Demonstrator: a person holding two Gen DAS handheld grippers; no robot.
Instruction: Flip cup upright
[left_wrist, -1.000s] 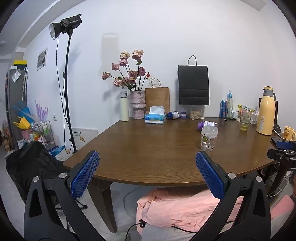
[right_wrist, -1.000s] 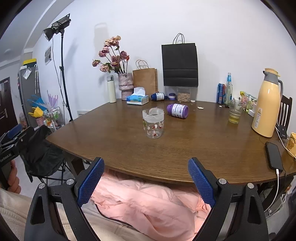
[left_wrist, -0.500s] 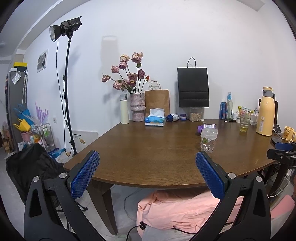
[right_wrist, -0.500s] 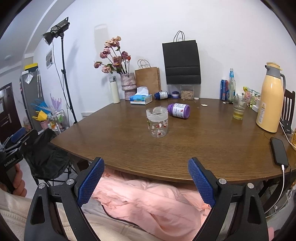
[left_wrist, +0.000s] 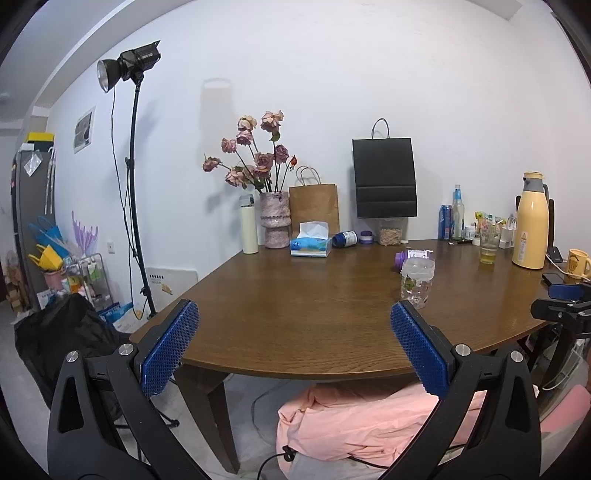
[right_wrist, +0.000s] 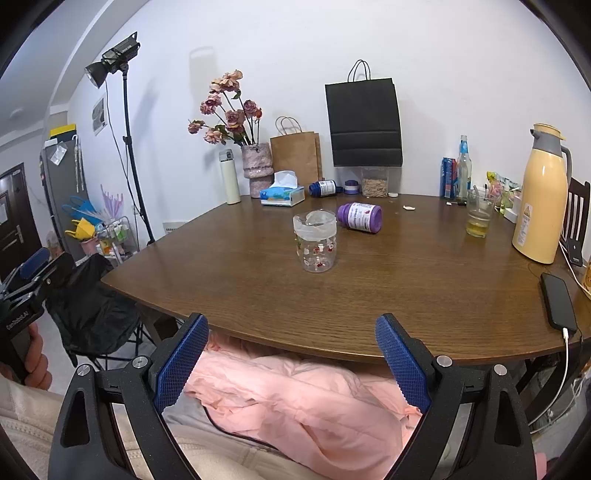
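Note:
A clear plastic cup (right_wrist: 315, 242) with small printed figures stands on the brown table (right_wrist: 369, 295), its frosted end on top; it looks upside down. It also shows in the left wrist view (left_wrist: 416, 282). My right gripper (right_wrist: 291, 354) is open and empty, in front of the table's near edge, well short of the cup. My left gripper (left_wrist: 293, 347) is open and empty, at the table's near edge, with the cup ahead to the right.
A purple bottle (right_wrist: 360, 217) lies on its side just behind the cup. A glass of yellow drink (right_wrist: 478, 218), a yellow thermos (right_wrist: 541, 195), a phone (right_wrist: 558, 301), a tissue box (right_wrist: 282, 194), a vase of flowers (right_wrist: 256, 168) and paper bags stand around the table. Pink cloth (right_wrist: 295, 398) lies below.
Both grippers have drifted slightly relative to the table, so the view shifted a little. The cup has not moved and both grippers stay open.

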